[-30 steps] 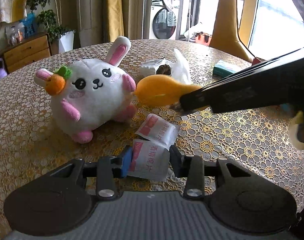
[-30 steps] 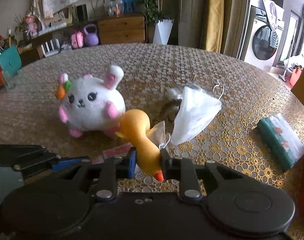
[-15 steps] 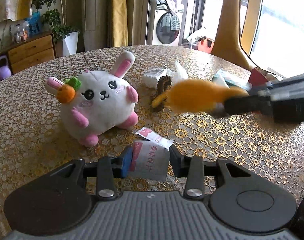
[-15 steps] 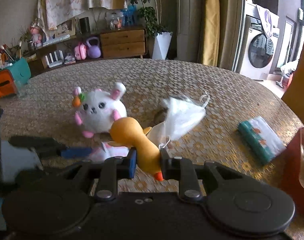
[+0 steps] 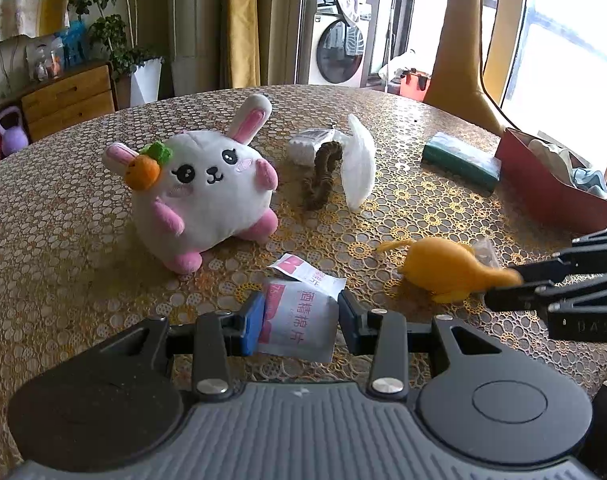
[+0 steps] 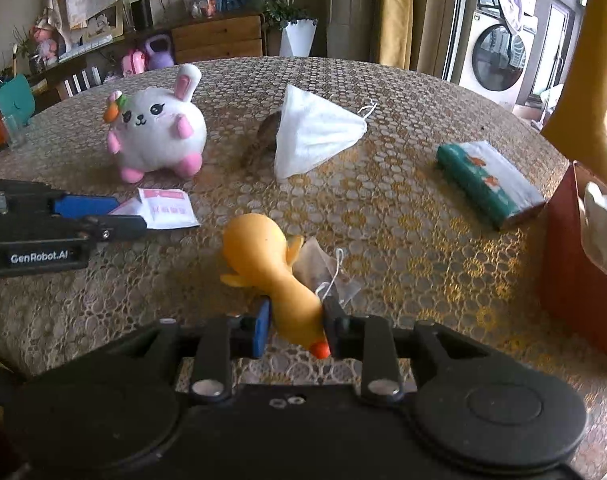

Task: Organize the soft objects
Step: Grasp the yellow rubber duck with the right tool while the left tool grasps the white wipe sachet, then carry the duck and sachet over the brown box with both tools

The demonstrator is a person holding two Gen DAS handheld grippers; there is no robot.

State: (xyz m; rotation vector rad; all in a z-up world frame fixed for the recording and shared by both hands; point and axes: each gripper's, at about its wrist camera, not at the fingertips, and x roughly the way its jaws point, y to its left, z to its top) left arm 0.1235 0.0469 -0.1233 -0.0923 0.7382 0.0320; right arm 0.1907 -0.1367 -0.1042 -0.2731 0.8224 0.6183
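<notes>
Your left hand-held gripper [image 5: 299, 316] pinches a white-and-pink sachet [image 5: 297, 322] just above the worktop [image 5: 63, 240], with a second sachet [image 6: 165, 208] lying flat just beyond it. Your right hand-held gripper [image 6: 295, 330] squeezes the neck of the yellow rubber duck [image 6: 269, 266], its body low over the worktop near a clear tea-bag packet [image 6: 323, 274]. The white plush bunny [image 5: 201, 190] sits far left; a white face mask [image 6: 313, 136] and a brown hair tie [image 5: 323, 176] lie to its right. A red box [image 5: 551, 184] stands at the right edge, beside a green tissue pack [image 6: 487, 182].

The left gripper [image 5: 299, 316] is pinching a white sachet [image 5: 297, 326]; right of it, the right gripper [image 6: 295, 326] is squeezing a yellow rubber duck's [image 6: 263, 256] neck.
</notes>
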